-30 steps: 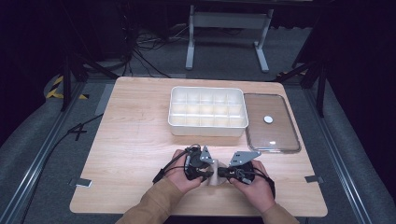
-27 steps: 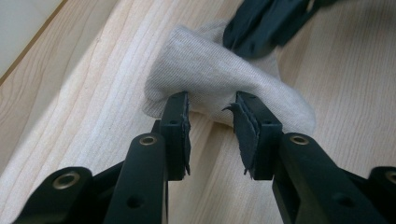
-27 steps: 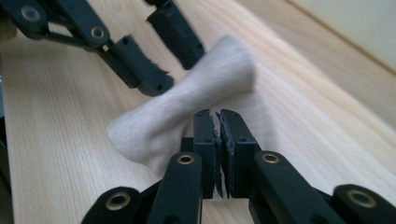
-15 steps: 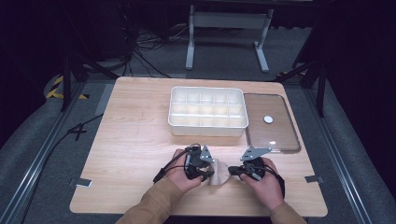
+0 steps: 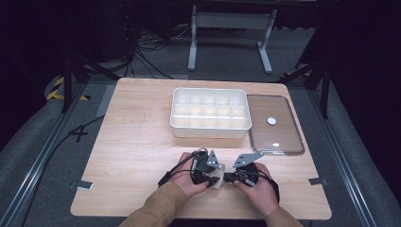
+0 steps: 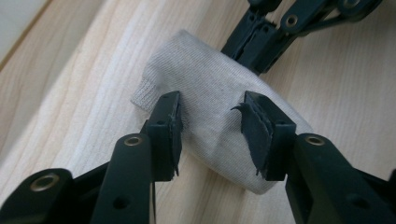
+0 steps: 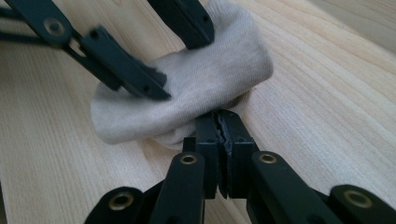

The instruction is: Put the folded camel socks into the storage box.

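A rolled beige sock [image 5: 217,180] lies on the wooden table [image 5: 142,142] near its front edge, between my two grippers. In the left gripper view the left gripper [image 6: 212,123] straddles the sock [image 6: 210,88]. Its jaws have just been opening, and the pads rest at the cloth's sides without squeezing it. The right gripper [image 7: 219,116] is shut, its joined tips touching the lower edge of the sock [image 7: 201,84]. I cannot tell whether any cloth is pinched there. From above, the left gripper [image 5: 213,176] and the right gripper [image 5: 228,178] point at each other.
A white compartmented box [image 5: 210,133] stands at the table's middle back. To its right a clear lid [image 5: 279,137] with a white knob lies flat. Tape marks [image 5: 85,184] sit near the front corners. Dark floor and cables surround the table.
The right hand drew away to the right half a second ago and has come back left to the sock. The left hand has stayed put.
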